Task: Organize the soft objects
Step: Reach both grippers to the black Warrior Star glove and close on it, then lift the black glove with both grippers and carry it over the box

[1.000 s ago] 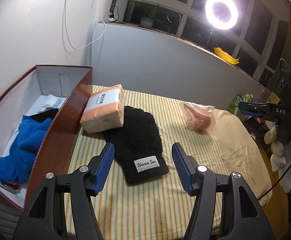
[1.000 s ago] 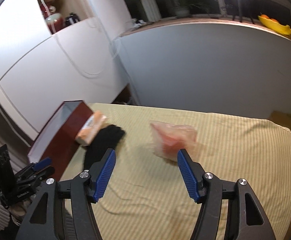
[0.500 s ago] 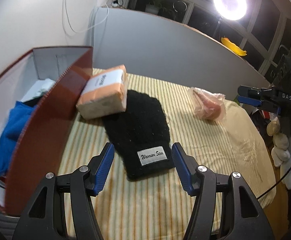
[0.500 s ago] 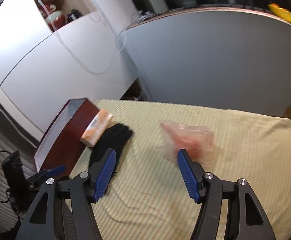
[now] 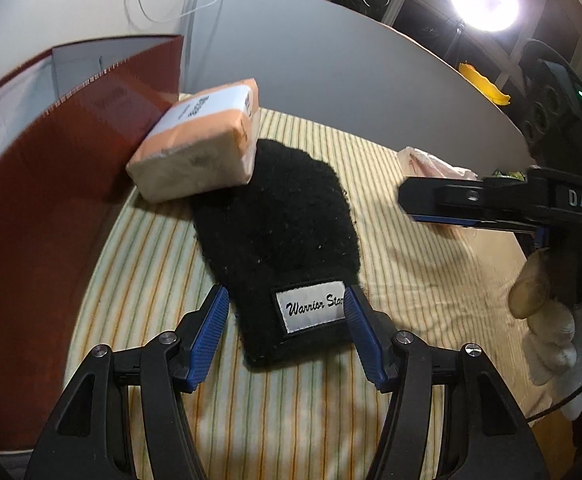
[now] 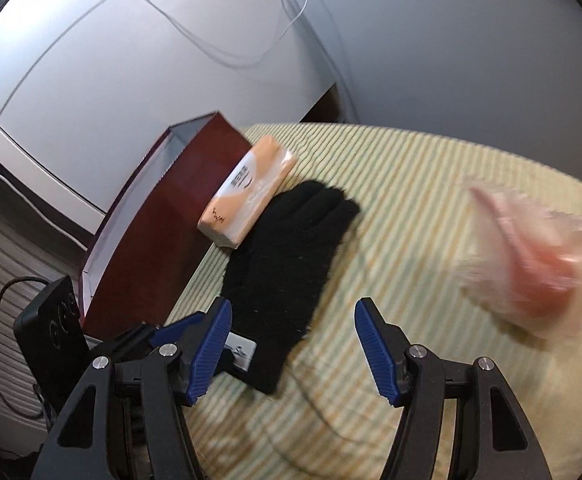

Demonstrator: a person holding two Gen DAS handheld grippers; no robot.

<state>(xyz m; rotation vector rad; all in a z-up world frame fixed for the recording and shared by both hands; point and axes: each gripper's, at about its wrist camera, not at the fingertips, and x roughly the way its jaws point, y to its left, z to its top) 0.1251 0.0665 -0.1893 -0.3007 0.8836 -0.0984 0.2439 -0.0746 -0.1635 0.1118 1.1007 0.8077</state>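
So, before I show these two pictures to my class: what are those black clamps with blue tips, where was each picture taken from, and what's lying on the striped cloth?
A person holds a two-finger gripper in each hand; each carries a camera looking along its fingers. One picture comes from the left gripper, the other from the right gripper. On the striped cloth lie a black glove, an orange tissue pack leaning against a dark red box, and a blurred pink item in a clear bag. Both grippers are open, holding nothing; the left one straddles the glove's cuff.
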